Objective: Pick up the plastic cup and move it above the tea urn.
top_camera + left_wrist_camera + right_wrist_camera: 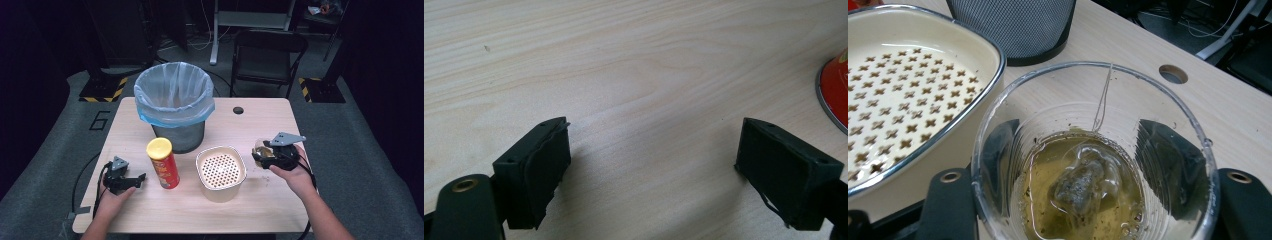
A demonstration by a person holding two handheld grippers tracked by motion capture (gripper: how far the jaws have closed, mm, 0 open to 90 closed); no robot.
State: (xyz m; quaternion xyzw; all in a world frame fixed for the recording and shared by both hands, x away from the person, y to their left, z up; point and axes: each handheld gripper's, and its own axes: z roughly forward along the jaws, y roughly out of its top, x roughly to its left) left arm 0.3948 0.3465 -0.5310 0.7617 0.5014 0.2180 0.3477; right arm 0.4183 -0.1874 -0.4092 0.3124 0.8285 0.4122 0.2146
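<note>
Partly hidden clear cup (1095, 165) between right gripper (1095, 200) fingers, teabag (1083, 182) submerged

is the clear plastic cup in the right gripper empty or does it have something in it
Not empty: the clear plastic cup holds yellowish tea and a soaked tea bag, its string running up to the rim.

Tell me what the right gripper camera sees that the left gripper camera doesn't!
The right gripper view has a clear plastic cup clamped between its jaws, with a soggy tea bag in yellowish tea, beside a cream strainer bowl with star-shaped holes. The left gripper view has open jaws and the red can's base. Both show the pale wooden table.
</note>
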